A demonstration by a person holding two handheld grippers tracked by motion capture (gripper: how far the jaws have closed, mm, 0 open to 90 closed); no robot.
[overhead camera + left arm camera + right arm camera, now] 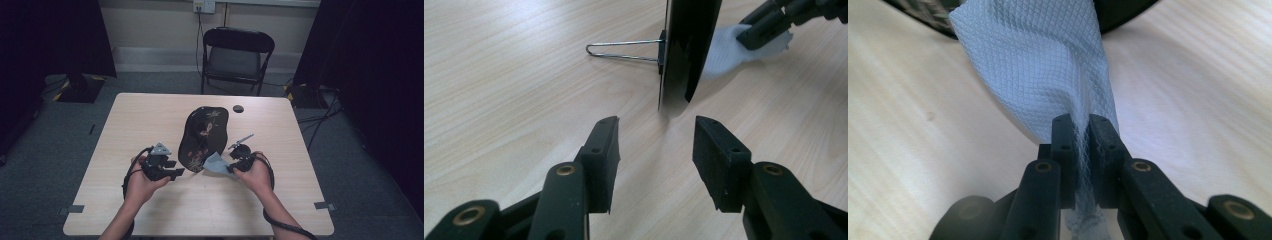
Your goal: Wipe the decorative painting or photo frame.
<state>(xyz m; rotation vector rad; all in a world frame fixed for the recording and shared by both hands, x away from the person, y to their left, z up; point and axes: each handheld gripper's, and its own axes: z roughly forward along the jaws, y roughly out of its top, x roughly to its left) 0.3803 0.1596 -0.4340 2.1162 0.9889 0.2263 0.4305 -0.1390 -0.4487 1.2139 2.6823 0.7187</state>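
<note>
The pale blue waffle-weave cloth (216,163) sits pinched between the pressed-together jaws of the right gripper (233,167), its free end draped against the lower edge of the black lacquered oval plate with a floral pattern (204,136). That plate stands tilted on a thin wire stand (623,50) at the table's middle, long axis running away from the person. In the right gripper view the cloth (1048,70) fans upward from the jaws and meets the plate's dark rim (1128,12), so any wipe goes forward and up from here.

Over on the other side, the left gripper (176,172) has its jaws spread with nothing between them, aimed straight at the plate's near edge (684,55), just short of it. It looks ready to steady the plate, I'd say. The right hand (255,175) is the nearer worker. A small dark round disc (238,108) lies well behind, out of the way, on the light wooden table (150,125).
</note>
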